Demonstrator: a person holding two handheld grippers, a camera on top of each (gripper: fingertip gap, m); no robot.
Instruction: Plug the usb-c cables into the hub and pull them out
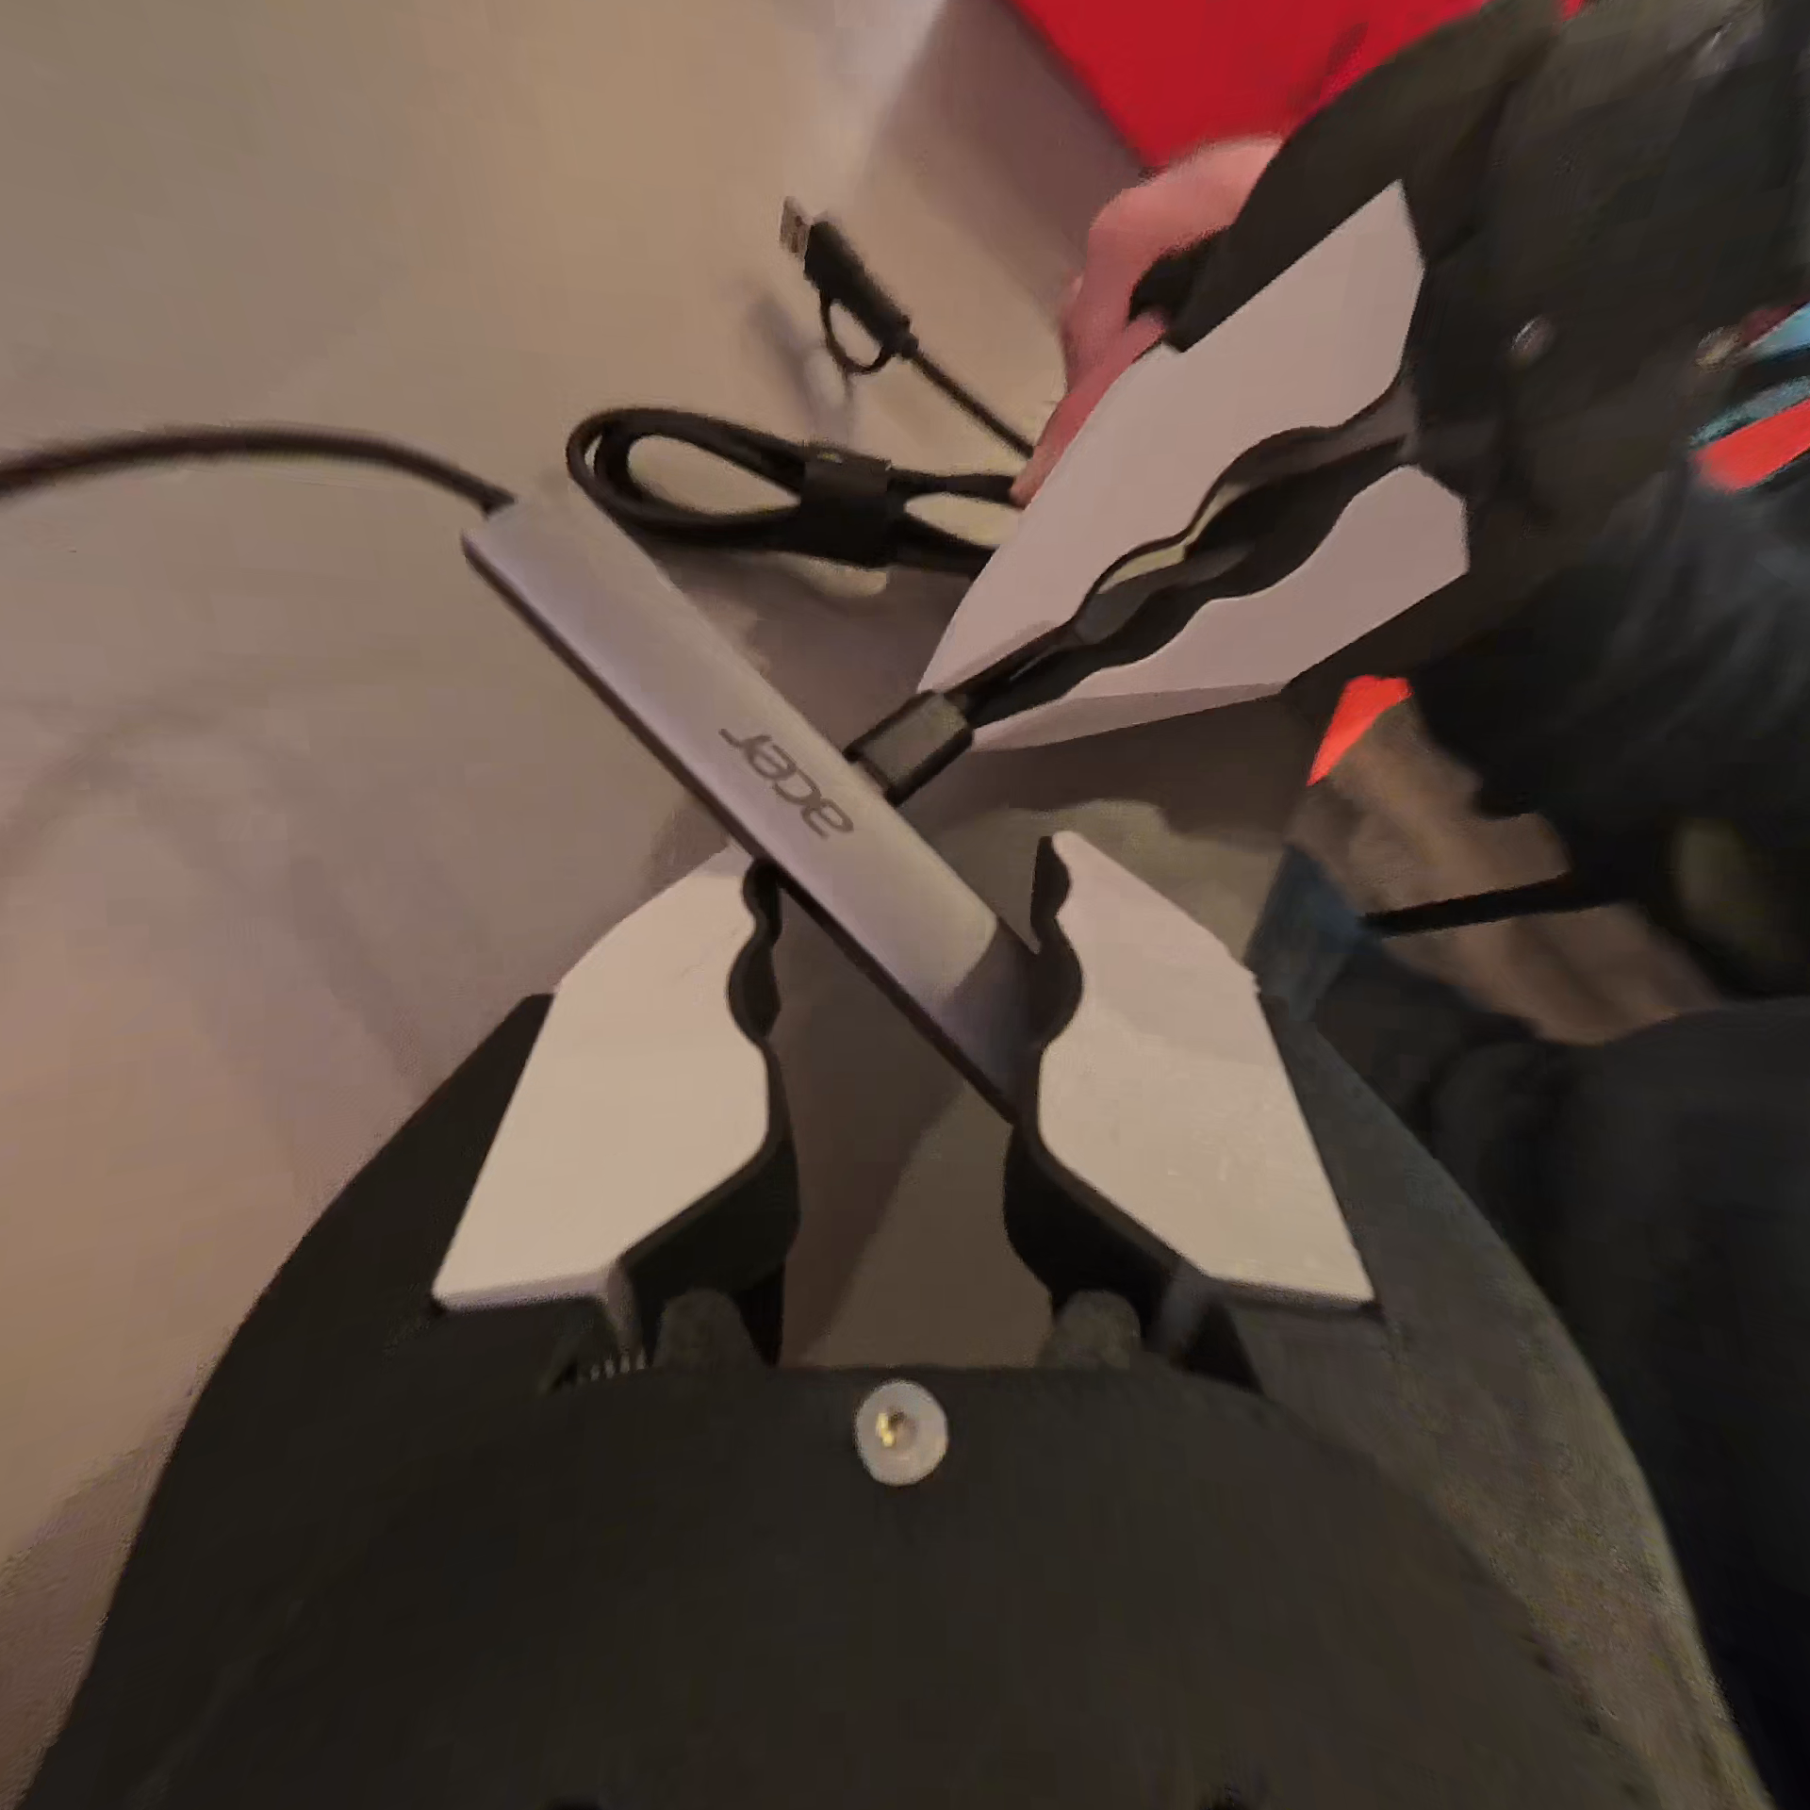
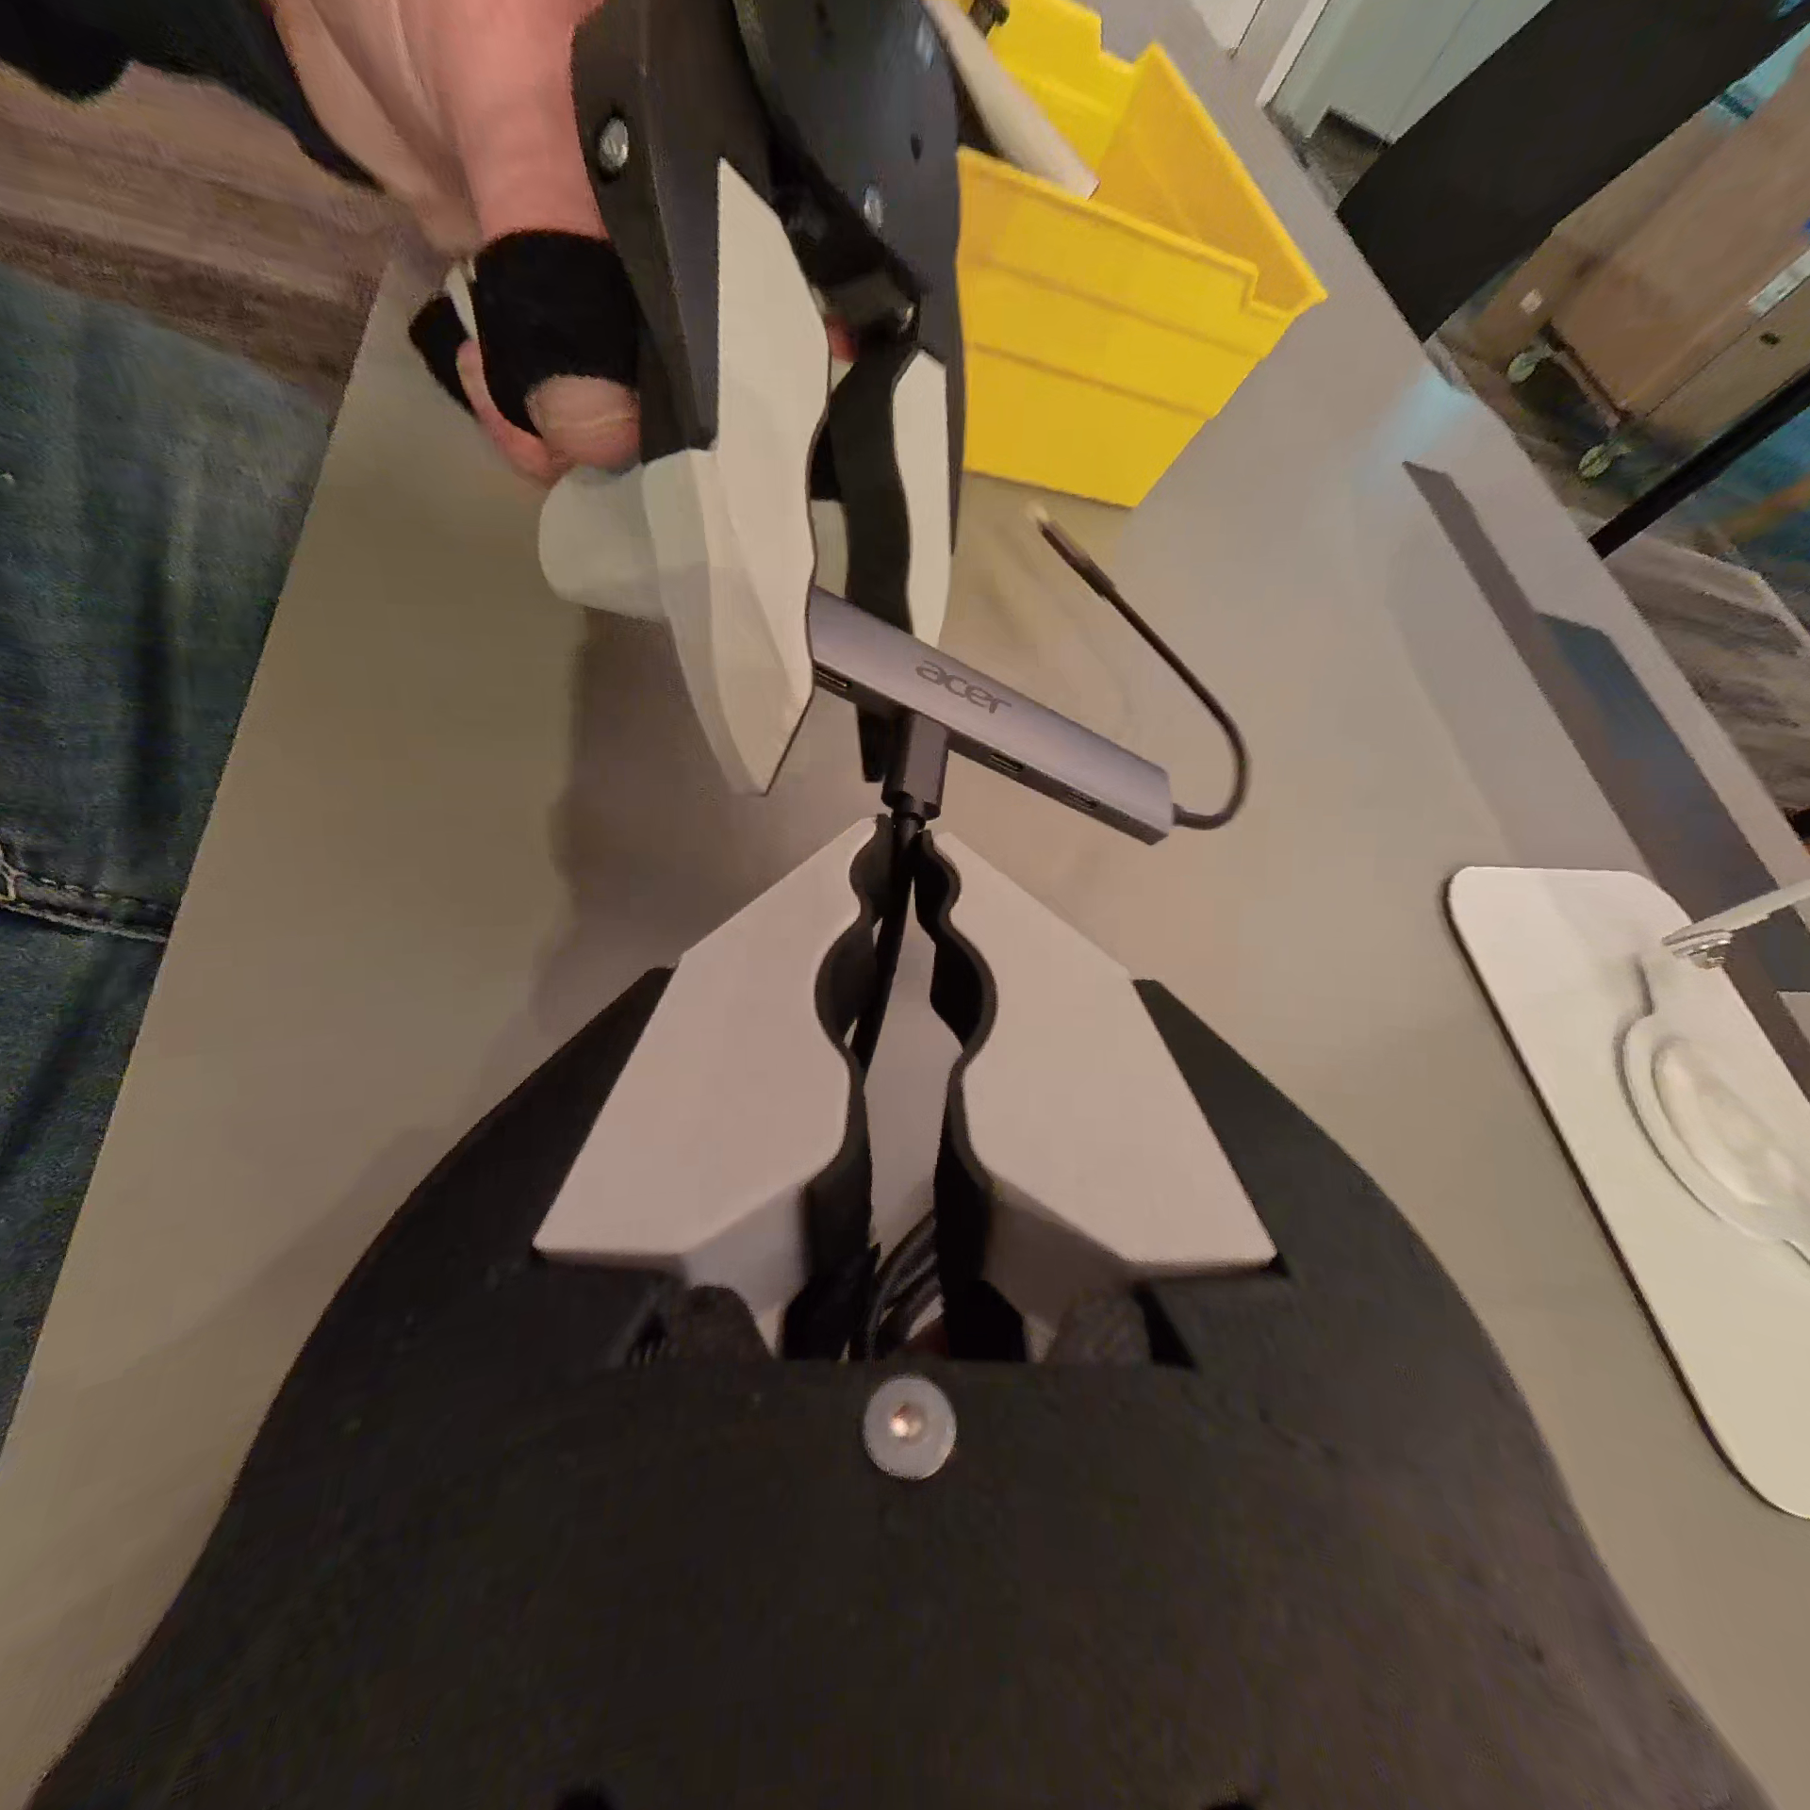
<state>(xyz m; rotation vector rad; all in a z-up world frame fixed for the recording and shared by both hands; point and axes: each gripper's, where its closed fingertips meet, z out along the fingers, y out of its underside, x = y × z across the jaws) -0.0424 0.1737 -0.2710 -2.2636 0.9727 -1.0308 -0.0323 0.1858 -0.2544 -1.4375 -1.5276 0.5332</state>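
Note:
A slim grey USB hub (image 1: 686,686) hangs tilted above the table. My left gripper (image 1: 901,877) is shut on its near end. My right gripper (image 1: 955,715) comes in from the upper right, shut on a black USB-C cable just behind its plug (image 1: 911,749). The plug sits against a port on the hub's long side. In the right wrist view my right gripper (image 2: 906,837) pinches the cable (image 2: 881,960), and the plug (image 2: 916,769) meets the hub (image 2: 1038,720). The left gripper (image 2: 862,686) clamps the hub from above. Other ports on that side are empty.
The hub's own black lead (image 2: 1185,686) curls onto the grey table (image 2: 392,784). A coiled black cable (image 1: 764,490) and a cable with a USB adapter (image 1: 847,284) lie beyond the hub. Yellow bins (image 2: 1107,323) stand behind. A white flat base (image 2: 1567,1126) lies at the right. Only a small space, under 4 cm, lies between the two pairs of fingers.

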